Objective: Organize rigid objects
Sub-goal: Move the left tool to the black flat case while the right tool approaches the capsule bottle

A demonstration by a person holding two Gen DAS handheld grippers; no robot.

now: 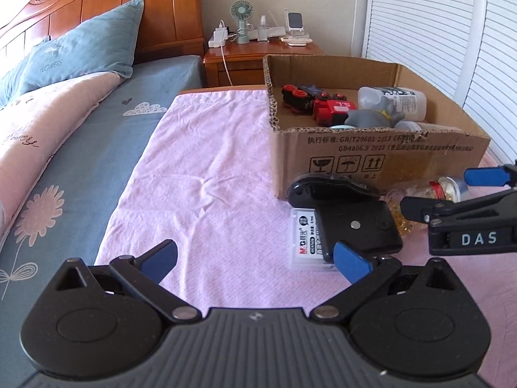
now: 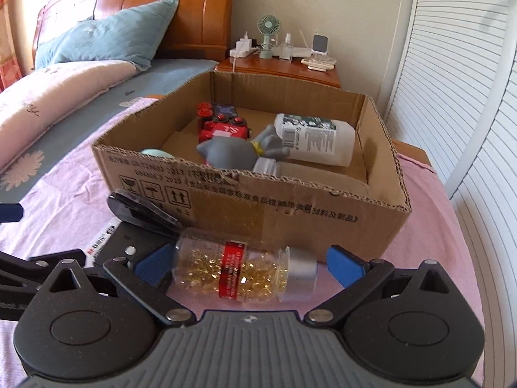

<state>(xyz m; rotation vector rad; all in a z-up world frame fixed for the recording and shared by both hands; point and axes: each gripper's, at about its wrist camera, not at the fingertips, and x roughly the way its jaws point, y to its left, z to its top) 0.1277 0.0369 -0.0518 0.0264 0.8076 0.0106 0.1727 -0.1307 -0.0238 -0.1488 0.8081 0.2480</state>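
A cardboard box (image 2: pixel 290 223) is seen on the far side. Just near of it, the capsule bottle (image 2: pixel 245 271) is laid crosswise between the right gripper's (image 2: pixel 250 266) wide-spread jaws. The left gripper (image 1: pixel 255 258), also spread wide, is held empty further left.

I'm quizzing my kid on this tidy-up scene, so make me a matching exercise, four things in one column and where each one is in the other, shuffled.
Things:
1. capsule bottle
2. grey toy
3. mini fan
4. blue pillow

Places:
A. on the nightstand
B. against the headboard
C. lying on the pink cloth, between the right gripper's open jaws
D. inside the cardboard box

Pairs: 1-C, 2-D, 3-A, 4-B
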